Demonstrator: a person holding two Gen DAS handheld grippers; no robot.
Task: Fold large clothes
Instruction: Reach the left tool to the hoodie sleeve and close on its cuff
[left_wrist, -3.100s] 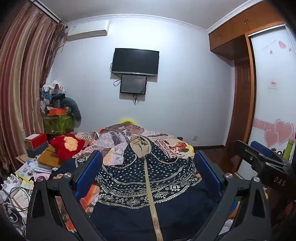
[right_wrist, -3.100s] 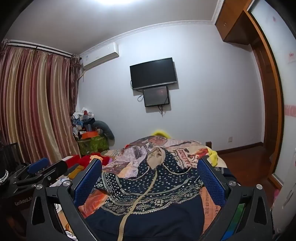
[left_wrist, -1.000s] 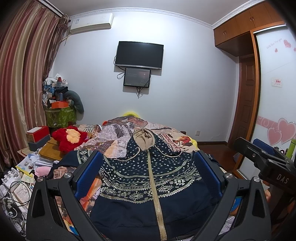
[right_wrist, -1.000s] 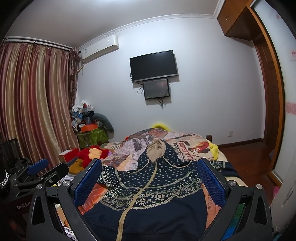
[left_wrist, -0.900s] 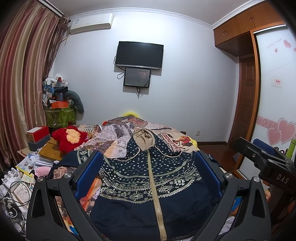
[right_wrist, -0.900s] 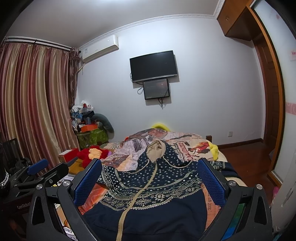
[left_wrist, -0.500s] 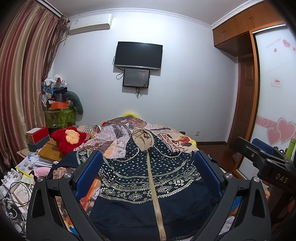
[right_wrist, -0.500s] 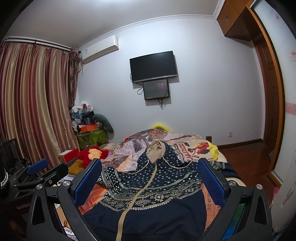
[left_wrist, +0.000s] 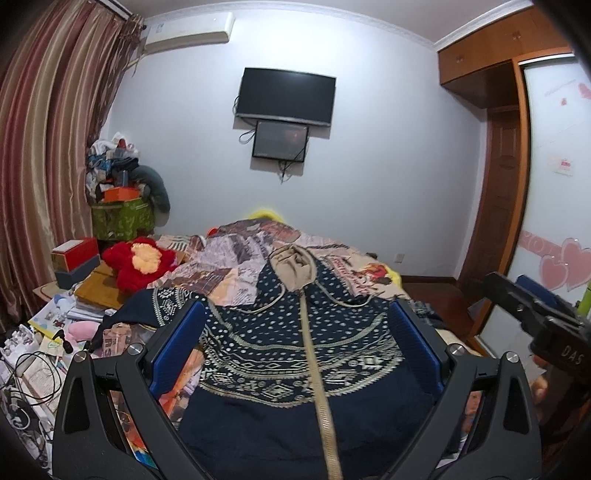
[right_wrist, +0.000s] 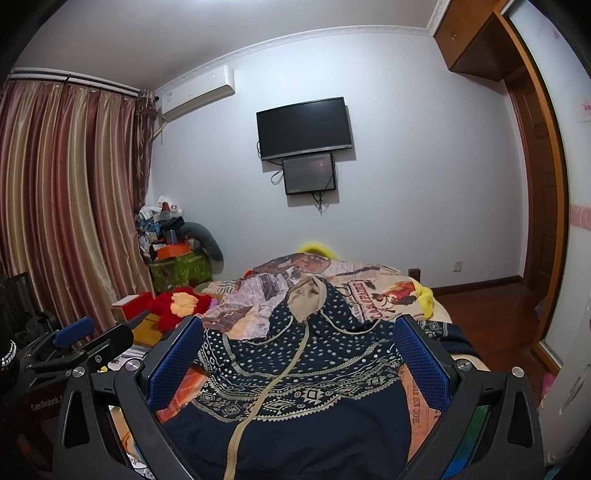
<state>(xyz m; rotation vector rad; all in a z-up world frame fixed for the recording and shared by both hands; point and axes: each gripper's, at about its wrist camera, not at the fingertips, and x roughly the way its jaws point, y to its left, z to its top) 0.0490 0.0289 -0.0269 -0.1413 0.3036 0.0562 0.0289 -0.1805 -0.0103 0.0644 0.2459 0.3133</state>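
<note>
One navy patterned hoodie (left_wrist: 295, 354) lies spread face-up on the bed (left_wrist: 365, 275), beige zipper running down its middle, hood toward the far wall. Two claws hover above its lower part: the left claw (left_wrist: 295, 347) and the right claw (right_wrist: 299, 354), each spread wide and holding nothing. One red plush toy (left_wrist: 142, 262) sits left of the bed. A green bin (left_wrist: 122, 219) holds piled clothes and an orange box.
</note>
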